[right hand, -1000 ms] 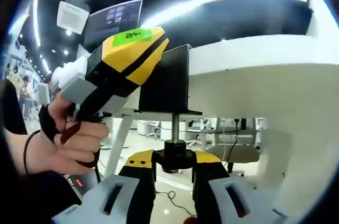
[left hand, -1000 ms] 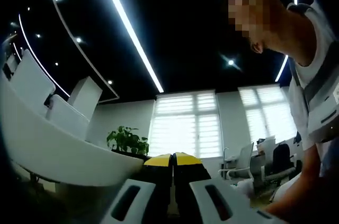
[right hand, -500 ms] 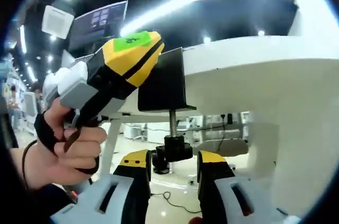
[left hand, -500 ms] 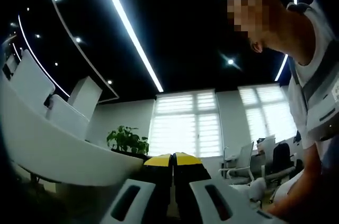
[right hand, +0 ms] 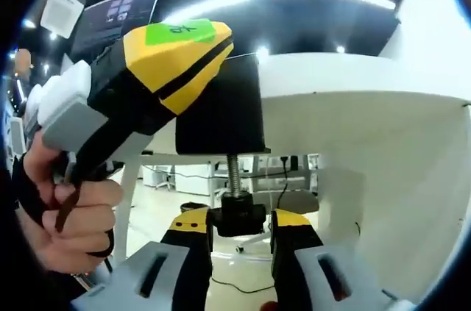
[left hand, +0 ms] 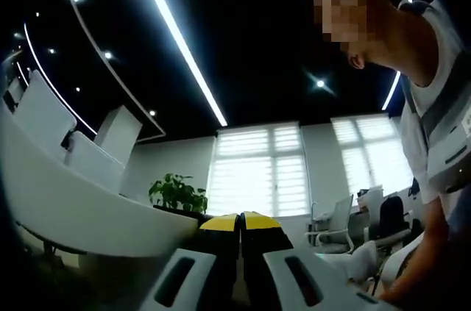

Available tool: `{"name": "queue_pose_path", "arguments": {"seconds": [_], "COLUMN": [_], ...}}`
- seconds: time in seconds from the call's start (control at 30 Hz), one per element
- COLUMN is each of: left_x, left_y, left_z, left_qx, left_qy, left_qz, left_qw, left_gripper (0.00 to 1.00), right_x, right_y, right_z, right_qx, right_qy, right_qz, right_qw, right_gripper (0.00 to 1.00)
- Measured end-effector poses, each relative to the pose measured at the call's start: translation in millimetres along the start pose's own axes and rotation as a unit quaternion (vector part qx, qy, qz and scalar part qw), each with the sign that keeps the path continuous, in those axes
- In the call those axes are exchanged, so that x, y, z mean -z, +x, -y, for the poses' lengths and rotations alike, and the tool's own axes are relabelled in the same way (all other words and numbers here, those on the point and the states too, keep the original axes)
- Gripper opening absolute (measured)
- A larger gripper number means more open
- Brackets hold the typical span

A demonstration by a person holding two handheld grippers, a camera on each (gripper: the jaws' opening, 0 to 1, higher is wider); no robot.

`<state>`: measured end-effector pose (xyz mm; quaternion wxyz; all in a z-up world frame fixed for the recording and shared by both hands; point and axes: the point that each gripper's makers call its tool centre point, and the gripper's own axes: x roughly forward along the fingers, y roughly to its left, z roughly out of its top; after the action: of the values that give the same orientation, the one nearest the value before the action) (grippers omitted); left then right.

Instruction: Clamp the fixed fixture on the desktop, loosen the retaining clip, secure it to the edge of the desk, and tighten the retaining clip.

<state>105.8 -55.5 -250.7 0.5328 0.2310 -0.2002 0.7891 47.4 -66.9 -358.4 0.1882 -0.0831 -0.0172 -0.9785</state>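
The fixture (right hand: 221, 116), a black clamp bracket, sat on the white bench (right hand: 353, 76) edge, seen from below in the right gripper view, its threaded screw (right hand: 233, 173) hanging down under the bench lip with a black knob (right hand: 237, 217) at its lower end. The left gripper (right hand: 158, 83) came in from the left of that view, held in the person's hand (right hand: 70, 219), with its yellow-and-black tip set against the bracket's left side; judged to be steadying the bracket so it would not turn or slip off the edge while the screw was worked. In the left gripper view its fingers (left hand: 221, 224) appeared together, yellow tips touching, though whether they pinched part of the bracket could not be told from there. The right gripper (right hand: 237, 226) pointed up from beneath, its fingers narrowly apart with the knob between them, just beside or touching both; firm contact could not be confirmed. That approach from below suited turning the knob about the screw axis. Judged step: tightening the retaining clip, bracket already on the edge. Risk noted: knob slipping between the fingers.
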Motion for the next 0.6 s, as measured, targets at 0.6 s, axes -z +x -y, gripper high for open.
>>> {"name": "queue_pose_path", "arguments": {"seconds": [0.6], "left_x": [0.1], "left_y": [1], "left_z": [0.4], "left_qx": [0.0], "left_qy": [-0.002], "left_qz": [0.002], "left_qw": [1.0], "left_gripper": [0.02], "right_x": [2.9], "right_y": [5], "right_z": [-11], "right_qx": [-0.174], "right_qy": [-0.005], "right_qz": [0.005], "right_qw": [0.9848], "right_gripper": [0.26]}}
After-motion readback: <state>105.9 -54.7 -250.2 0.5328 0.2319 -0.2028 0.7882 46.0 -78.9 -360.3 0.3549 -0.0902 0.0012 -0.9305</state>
